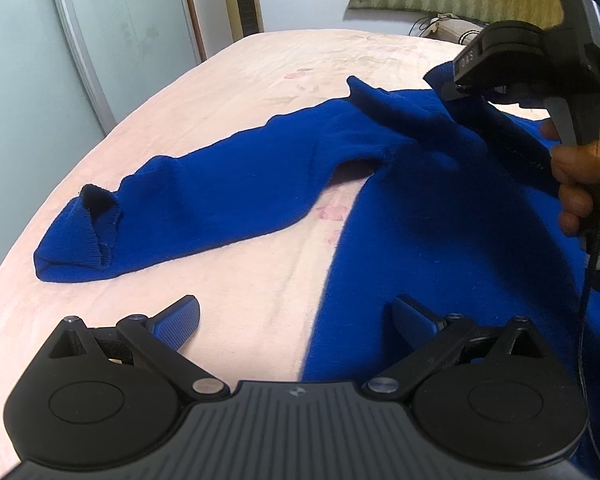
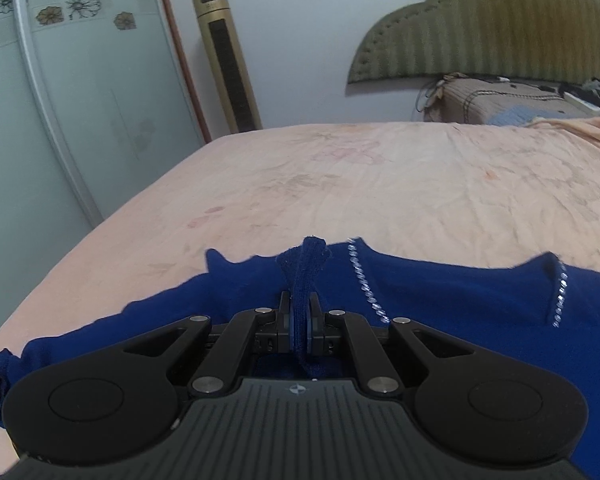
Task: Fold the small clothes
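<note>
Your blue knit sweater [image 1: 380,184] lies spread on the bed [image 1: 240,80], one sleeve stretched left with its cuff turned back and sparkly trim near the collar. Your right hand-held gripper [image 2: 299,312] pinches a fold of it. Your left hand-held gripper [image 1: 296,320] hovers open above the hem. The sheet is peach; behind it stand a green headboard [image 2: 480,28] and a gold tower fan [image 2: 228,56].

Soft, even indoor light with no glare, only faint shadows under the blue sweater [image 1: 400,184] on the pink bedsheet [image 2: 380,184], heavy fisheye bending at the edges, dark vignetted corners, slightly hazy walls and mild blur on the near black gripper body.
</note>
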`<control>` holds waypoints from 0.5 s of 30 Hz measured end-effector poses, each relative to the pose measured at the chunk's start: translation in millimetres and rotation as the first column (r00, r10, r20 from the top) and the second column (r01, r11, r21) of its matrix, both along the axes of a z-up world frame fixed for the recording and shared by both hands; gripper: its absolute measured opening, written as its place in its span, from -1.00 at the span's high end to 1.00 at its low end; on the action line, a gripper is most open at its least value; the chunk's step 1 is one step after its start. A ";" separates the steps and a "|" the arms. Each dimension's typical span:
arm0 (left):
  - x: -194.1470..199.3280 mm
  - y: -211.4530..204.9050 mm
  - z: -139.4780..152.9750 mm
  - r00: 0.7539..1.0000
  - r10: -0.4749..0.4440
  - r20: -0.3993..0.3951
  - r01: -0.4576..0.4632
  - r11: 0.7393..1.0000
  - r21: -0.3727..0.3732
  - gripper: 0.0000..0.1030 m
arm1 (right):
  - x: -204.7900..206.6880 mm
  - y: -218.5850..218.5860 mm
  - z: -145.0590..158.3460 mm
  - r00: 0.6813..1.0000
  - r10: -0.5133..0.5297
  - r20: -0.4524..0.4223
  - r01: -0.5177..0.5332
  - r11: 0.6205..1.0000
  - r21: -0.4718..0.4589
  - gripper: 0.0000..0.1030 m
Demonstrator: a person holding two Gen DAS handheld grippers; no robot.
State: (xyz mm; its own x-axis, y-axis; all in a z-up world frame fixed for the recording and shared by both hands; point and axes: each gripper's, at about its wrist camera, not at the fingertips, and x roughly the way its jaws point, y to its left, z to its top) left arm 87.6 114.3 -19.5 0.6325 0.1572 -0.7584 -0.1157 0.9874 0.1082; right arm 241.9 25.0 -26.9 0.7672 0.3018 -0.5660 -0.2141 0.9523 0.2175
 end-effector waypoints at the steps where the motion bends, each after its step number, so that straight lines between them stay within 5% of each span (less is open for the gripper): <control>1: -0.2 0.9 -0.1 1.000 0.000 -0.002 0.000 1.000 -0.003 -1.00 | 1.3 0.4 -1.0 1.000 0.001 -0.006 -0.001 1.000 0.002 0.69; 5: -1.5 7.0 0.8 1.000 0.002 -0.007 -0.002 1.000 -0.030 -1.00 | 9.6 -9.2 -7.7 0.996 0.028 -0.088 -0.021 0.997 0.079 0.11; 15: 1.4 40.0 -4.3 1.000 -0.015 -0.014 0.012 0.972 -0.234 -0.99 | -35.7 -32.9 22.8 1.000 0.019 -0.014 -0.018 0.996 0.087 0.07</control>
State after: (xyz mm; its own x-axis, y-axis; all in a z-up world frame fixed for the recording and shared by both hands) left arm 89.0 154.4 -23.8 0.6208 -0.0344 -0.7832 -0.1022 0.9870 -0.1243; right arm 206.2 -7.9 -4.2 0.7531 0.3640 -0.5481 -0.2277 0.9257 0.3020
